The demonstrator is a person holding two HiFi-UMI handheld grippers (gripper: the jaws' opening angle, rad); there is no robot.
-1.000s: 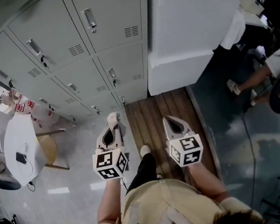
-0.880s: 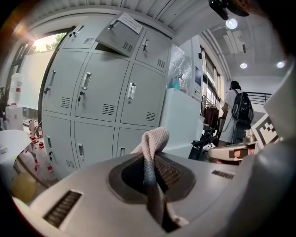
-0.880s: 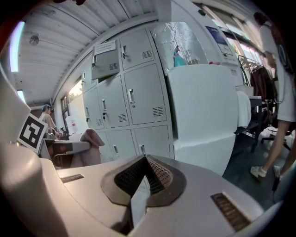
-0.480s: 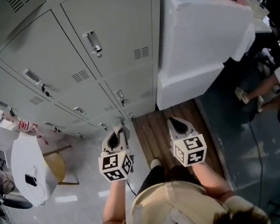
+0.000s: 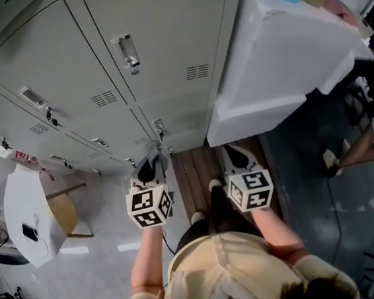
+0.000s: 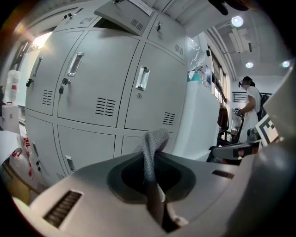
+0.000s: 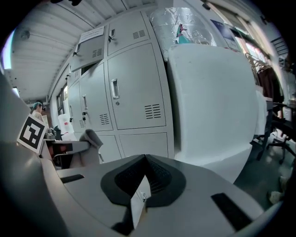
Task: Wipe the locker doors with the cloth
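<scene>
My left gripper [image 5: 153, 152] clamps the grey cloth [image 6: 154, 141] before the lockers [image 5: 162, 42] (door label [image 7: 91, 33] unreadable); my right gripper [image 5: 229, 150] closed, empty

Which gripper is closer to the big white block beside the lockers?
Right. The right gripper points at its near corner; the left gripper, holding the cloth, faces the locker doors.

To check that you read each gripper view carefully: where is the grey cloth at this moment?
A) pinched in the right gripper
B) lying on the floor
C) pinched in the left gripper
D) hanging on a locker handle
C: the left gripper view shows the cloth pinched between the closed jaws of the left gripper, while the right gripper is shut on nothing.
</scene>
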